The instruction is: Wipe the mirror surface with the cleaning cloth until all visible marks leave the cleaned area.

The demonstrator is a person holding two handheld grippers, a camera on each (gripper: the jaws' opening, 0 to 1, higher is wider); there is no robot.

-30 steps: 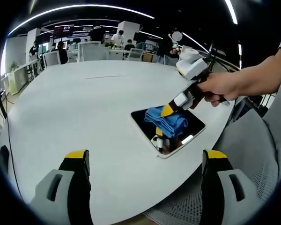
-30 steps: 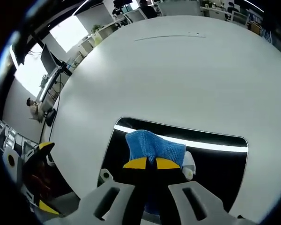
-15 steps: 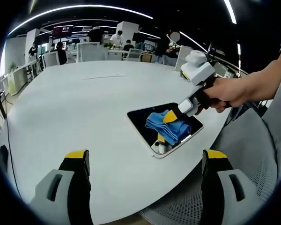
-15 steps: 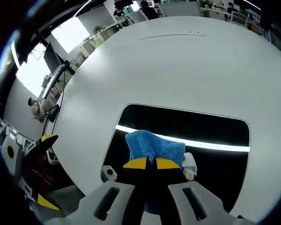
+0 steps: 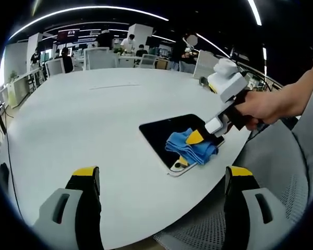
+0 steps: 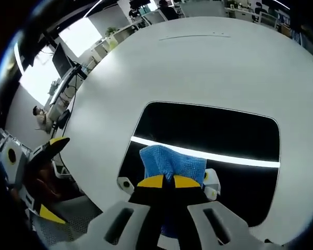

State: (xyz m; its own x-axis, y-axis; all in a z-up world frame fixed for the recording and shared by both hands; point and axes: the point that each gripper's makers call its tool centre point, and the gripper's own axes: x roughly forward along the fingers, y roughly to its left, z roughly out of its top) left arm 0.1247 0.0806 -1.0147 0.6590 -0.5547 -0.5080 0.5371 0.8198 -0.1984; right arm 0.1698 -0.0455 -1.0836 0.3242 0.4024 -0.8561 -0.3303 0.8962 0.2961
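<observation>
In the left gripper view, the left hand-held gripper (image 5: 161,182) hangs over the near part of the white counter (image 5: 83,109), its two yellow-tipped jaws spread wide with nothing between them. Beyond them the mirror (image 5: 167,133) lies flat on the counter, close to the counter's rounded edge. The blue cleaning cloth (image 5: 190,146) sits on the end of the mirror nearest that edge, part of it reaching past the mirror's rim. The right hand-held gripper (image 5: 195,138) comes in from the mirror's far side, gripped by a person's hand (image 5: 261,107), and its yellow tips are closed on the cloth. Office chairs (image 5: 101,56) and people stand past the counter's far end.

In the right gripper view, the right hand-held gripper (image 6: 164,181) has its jaws pinched narrow on the cleaning cloth (image 6: 169,161), pressing it onto the mirror (image 6: 208,130) at the mirror's near edge. A bright strip of reflected light crosses the dark glass just beyond the cloth. The left hand-held gripper (image 6: 49,148) shows off the mirror's left side, past the counter (image 6: 198,62) edge.
</observation>
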